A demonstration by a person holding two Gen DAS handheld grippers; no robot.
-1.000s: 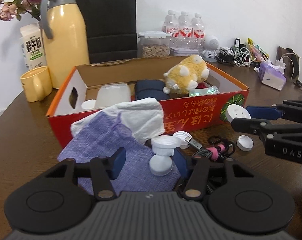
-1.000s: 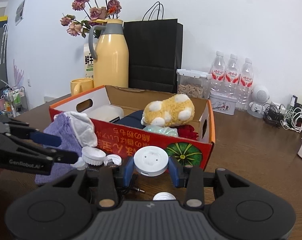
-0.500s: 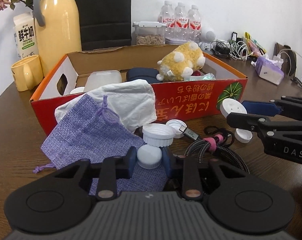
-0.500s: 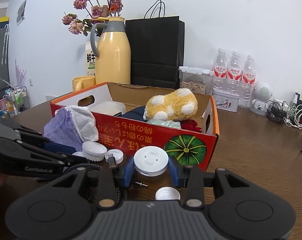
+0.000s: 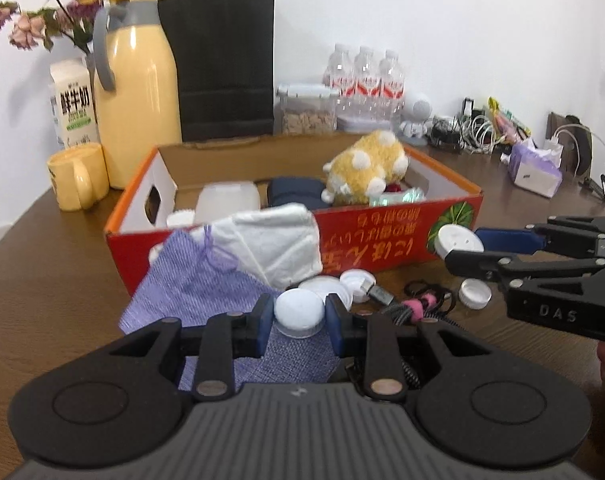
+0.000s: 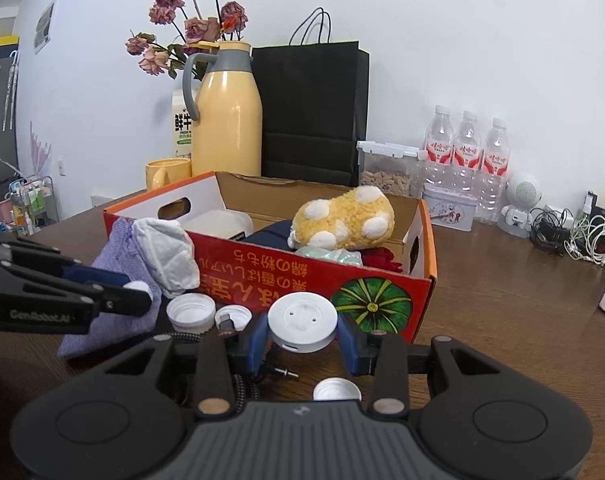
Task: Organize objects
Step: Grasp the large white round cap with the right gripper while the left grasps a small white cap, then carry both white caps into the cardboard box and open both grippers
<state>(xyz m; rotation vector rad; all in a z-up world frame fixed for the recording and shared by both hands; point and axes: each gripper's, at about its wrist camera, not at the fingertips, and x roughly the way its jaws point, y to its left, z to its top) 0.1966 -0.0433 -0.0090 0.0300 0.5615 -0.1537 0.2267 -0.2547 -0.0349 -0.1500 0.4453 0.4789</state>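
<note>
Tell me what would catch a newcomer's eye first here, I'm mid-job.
Probably the red cardboard box mid-table, with a yellow spotted plush toy lying inside at its right end. In front of it each gripper holds something white: the right gripper a round disc, the left gripper a small cap above the purple pouch. Behind stands a tall yellow jug.

Plain white wall [image 6: 462, 40] behind; dark wood-grain worktop [image 5: 54, 280]; small cluttered rack [image 6: 30, 204] far left of frame; even light.
</note>
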